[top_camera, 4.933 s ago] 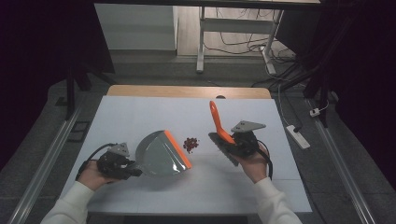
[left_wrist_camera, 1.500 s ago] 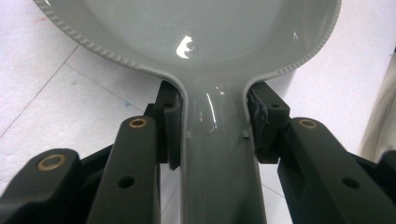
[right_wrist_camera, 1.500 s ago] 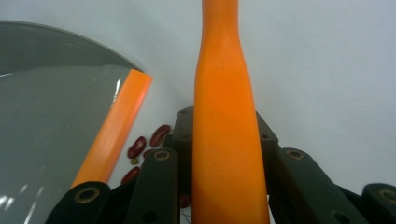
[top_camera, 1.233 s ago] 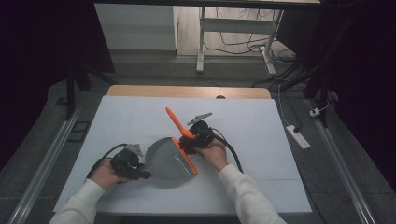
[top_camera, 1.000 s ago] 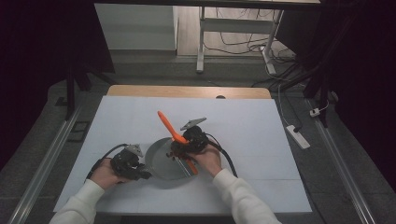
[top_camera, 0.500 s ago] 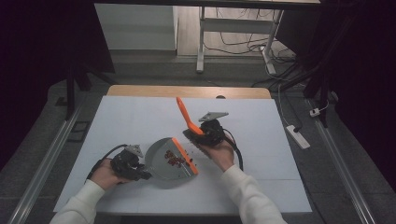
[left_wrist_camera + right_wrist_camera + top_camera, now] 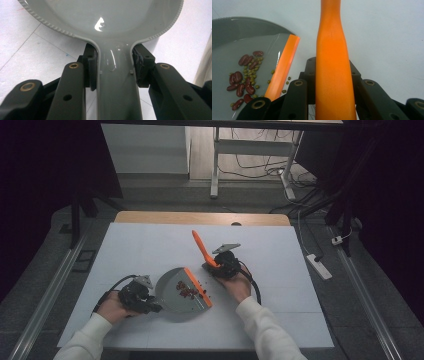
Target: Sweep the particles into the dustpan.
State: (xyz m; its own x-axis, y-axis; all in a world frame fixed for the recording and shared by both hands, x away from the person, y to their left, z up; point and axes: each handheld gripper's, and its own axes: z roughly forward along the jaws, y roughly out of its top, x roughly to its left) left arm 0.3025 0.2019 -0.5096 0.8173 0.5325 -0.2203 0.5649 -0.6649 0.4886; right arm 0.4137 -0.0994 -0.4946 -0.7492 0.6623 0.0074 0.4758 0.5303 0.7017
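Observation:
A grey dustpan (image 7: pixel 172 285) with an orange lip (image 7: pixel 198 287) lies flat on the white table cover. My left gripper (image 7: pixel 150 304) is shut on its handle (image 7: pixel 116 85), the pads (image 7: pixel 90 65) pressing both sides. Red and small green beans (image 7: pixel 186 291) lie inside the pan (image 7: pixel 244 45), near the lip (image 7: pixel 283 67). A few green beans (image 7: pixel 287 80) rest on the table just outside the lip. Just right of the lip, my right gripper (image 7: pixel 221 266) is shut on the orange handle (image 7: pixel 201 247) of a brush (image 7: pixel 333 62), which slants up and away.
The white cover (image 7: pixel 280 260) spans the table, with a wooden strip (image 7: pixel 200 217) at the far edge. A power strip (image 7: pixel 318 266) lies on the floor to the right. Cables trail from both grippers.
The beans, once loose on the table, now lie in the dustpan. The brush swept left across the pan's mouth, then drew back to the right of the lip.

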